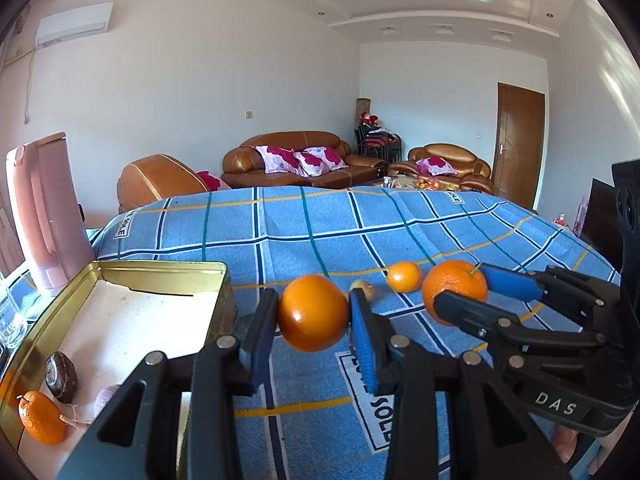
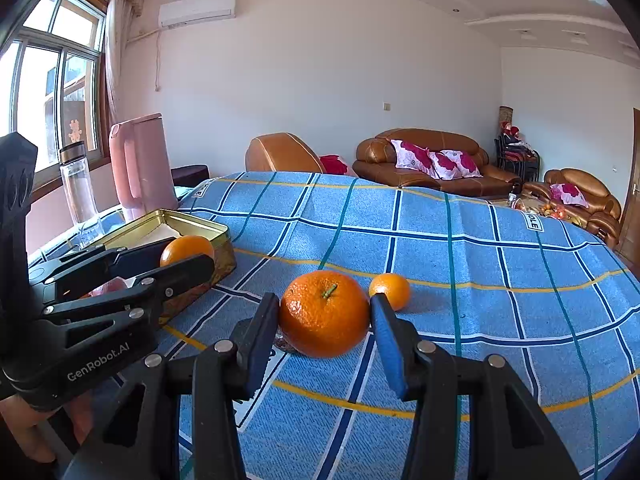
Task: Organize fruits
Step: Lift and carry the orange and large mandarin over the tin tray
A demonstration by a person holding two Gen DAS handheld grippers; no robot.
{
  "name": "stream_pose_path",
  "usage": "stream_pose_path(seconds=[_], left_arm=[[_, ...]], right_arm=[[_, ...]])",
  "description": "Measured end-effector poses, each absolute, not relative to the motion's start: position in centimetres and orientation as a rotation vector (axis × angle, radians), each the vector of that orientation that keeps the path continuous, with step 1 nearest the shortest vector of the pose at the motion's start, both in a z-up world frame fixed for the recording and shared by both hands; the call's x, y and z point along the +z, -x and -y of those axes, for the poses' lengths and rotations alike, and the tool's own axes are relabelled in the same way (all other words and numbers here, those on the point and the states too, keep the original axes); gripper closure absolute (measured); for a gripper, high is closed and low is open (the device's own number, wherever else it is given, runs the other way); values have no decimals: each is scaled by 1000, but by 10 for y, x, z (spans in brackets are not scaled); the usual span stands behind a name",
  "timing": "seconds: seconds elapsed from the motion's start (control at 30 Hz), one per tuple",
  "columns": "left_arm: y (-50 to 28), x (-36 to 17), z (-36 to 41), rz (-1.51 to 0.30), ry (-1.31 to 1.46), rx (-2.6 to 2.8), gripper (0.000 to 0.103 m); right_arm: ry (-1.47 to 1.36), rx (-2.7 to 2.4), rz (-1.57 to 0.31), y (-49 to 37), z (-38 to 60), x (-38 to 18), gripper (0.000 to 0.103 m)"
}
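Observation:
My left gripper [image 1: 314,308] is shut on a smooth orange [image 1: 313,312], held just right of the gold tin [image 1: 160,268]; from the right wrist it shows at the tin's near corner [image 2: 188,250]. My right gripper [image 2: 325,312] is shut on a bigger, bumpy orange with a stem [image 2: 324,314], low over the blue checked cloth [image 2: 480,280]; the same gripper [image 1: 460,286] appears at the right of the left wrist view. A small orange [image 2: 390,290] lies on the cloth just behind it. Inside the tin lie another orange [image 1: 40,416] and a brown round thing [image 1: 61,376].
A pink kettle [image 2: 140,160] and a clear bottle [image 2: 78,184] stand behind the tin, with a drinking glass [image 1: 12,324] at its left. A small beige item [image 1: 365,289] lies on the cloth between the grippers. Brown sofas stand beyond the table's far edge.

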State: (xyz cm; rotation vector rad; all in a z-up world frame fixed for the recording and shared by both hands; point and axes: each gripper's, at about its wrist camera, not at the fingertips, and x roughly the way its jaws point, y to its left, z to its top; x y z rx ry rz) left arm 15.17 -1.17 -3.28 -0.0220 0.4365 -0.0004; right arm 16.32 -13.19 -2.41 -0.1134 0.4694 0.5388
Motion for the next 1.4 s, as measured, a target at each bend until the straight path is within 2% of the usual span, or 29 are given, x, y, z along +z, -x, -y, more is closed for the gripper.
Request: stream_pose_path(seconds=[0.9,1.4], left_arm=[[-133,-27,14,-337,12,-9,65],[-129,-26,15,-317,4,-16,65]], right_arm=[[95,568,-324,-136,146,-15,54],[89,571,-303,-134,149,-14,54]])
